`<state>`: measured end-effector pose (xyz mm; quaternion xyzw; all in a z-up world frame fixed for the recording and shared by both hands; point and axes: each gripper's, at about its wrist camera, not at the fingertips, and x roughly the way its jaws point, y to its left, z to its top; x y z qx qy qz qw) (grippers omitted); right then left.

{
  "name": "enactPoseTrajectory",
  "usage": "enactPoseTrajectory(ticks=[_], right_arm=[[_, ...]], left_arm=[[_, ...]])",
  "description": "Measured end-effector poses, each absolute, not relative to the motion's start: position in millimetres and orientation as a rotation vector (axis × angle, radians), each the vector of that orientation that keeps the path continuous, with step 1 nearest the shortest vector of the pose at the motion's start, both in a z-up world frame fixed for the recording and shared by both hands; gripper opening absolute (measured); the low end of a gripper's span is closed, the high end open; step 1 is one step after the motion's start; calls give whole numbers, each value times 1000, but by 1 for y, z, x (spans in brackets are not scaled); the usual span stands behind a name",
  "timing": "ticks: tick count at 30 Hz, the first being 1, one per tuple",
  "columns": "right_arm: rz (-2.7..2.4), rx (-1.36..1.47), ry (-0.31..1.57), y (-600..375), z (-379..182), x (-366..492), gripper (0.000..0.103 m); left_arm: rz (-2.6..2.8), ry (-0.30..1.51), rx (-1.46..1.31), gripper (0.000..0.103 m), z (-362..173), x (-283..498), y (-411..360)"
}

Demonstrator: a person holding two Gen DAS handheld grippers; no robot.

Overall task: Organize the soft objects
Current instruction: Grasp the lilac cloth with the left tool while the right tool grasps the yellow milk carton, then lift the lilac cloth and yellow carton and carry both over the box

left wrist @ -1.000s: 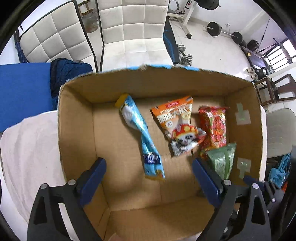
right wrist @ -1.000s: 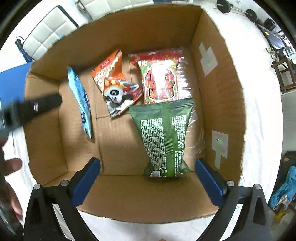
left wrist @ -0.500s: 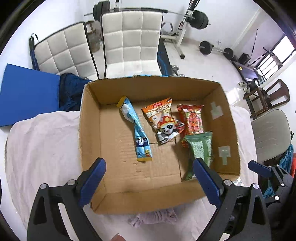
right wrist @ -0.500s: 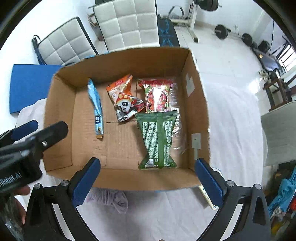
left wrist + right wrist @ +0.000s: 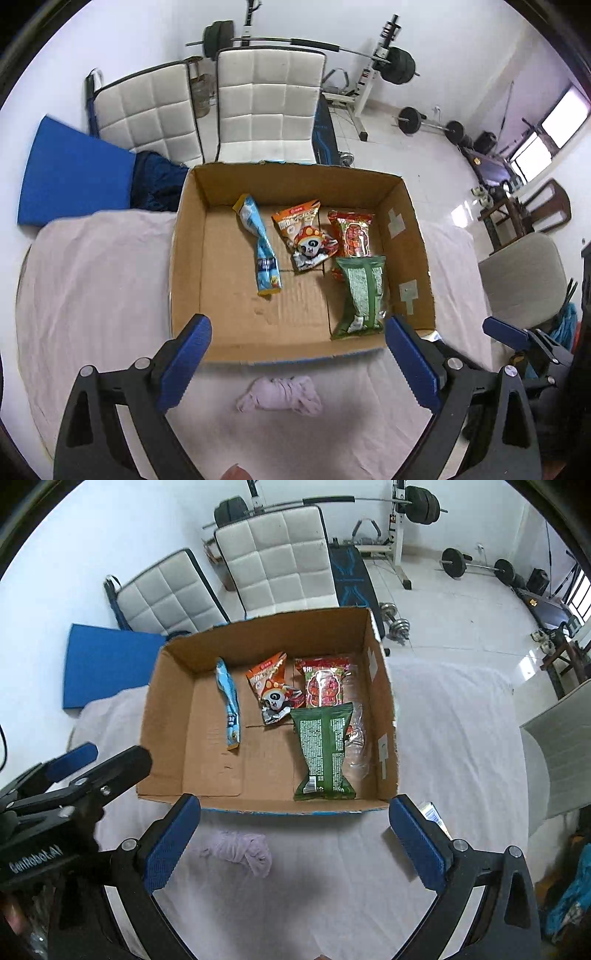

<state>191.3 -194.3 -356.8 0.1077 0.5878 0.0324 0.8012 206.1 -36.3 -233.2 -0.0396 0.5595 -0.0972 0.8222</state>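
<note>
An open cardboard box (image 5: 184, 258) (image 5: 162, 716) stands on a white-covered table. Inside lie a blue packet (image 5: 262, 251) (image 5: 231, 705), an orange panda packet (image 5: 304, 232) (image 5: 273, 690), a red packet (image 5: 352, 234) (image 5: 325, 683) and a green packet (image 5: 362, 295) (image 5: 325, 749). A crumpled lilac cloth (image 5: 280, 397) (image 5: 240, 851) lies on the table in front of the box. My left gripper (image 5: 295, 362) is open and empty above the cloth. My right gripper (image 5: 291, 840) is open and empty, just right of the cloth.
The left gripper's body (image 5: 66, 794) shows at the left of the right wrist view. A small item (image 5: 432, 812) lies by the box's near right corner. White padded chairs (image 5: 266, 107), a blue mat (image 5: 74, 173) and weights (image 5: 399, 64) stand behind the table.
Both grippers have pulled back and up out of the box, toward the table's near edge. The lilac cloth has come into view. The packets have not moved.
</note>
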Motion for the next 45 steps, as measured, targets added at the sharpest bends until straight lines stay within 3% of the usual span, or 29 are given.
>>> enactPoseTrajectory(ticks=[4, 9, 17, 23, 24, 26, 27, 29, 30, 32, 39, 41, 45], right_arm=[[29, 284, 1266, -235, -365, 174, 103], [-83, 344, 1400, -303, -417, 154, 103], [-110, 199, 1614, -342, -525, 147, 103], [-66, 165, 1653, -337, -560, 151, 103], [-67, 171, 1656, -337, -562, 151, 103], [-71, 168, 1668, -334, -567, 150, 100], [-66, 181, 1676, -332, -570, 150, 99], [-64, 185, 1720, -328, -577, 145, 81], [-61, 177, 1729, -327, -580, 142, 75], [-34, 171, 1755, -322, -582, 136, 70], [53, 235, 1840, -308, -585, 100, 68], [50, 230, 1833, -304, -584, 93, 68], [5, 290, 1801, -303, -585, 86, 69]], left_arm=[[-117, 1283, -194, 96, -263, 184, -23], [-24, 1497, -487, 96, -352, 160, -6], [103, 1595, -717, 96, -441, 147, -8], [192, 1546, -983, 95, -473, 151, 5], [199, 1552, -983, 91, -477, 153, 4], [219, 1556, -929, 72, -482, 154, 1], [227, 1556, -889, 69, -482, 152, 0], [198, 1573, -798, 53, -482, 150, -4], [183, 1591, -737, 51, -481, 148, -8], [136, 1623, -600, 45, -480, 141, -17], [-42, 1661, 20, 45, -464, 119, -61], [-50, 1671, -33, 46, -465, 123, -59], [48, 1701, -461, 48, -484, 142, -25]])
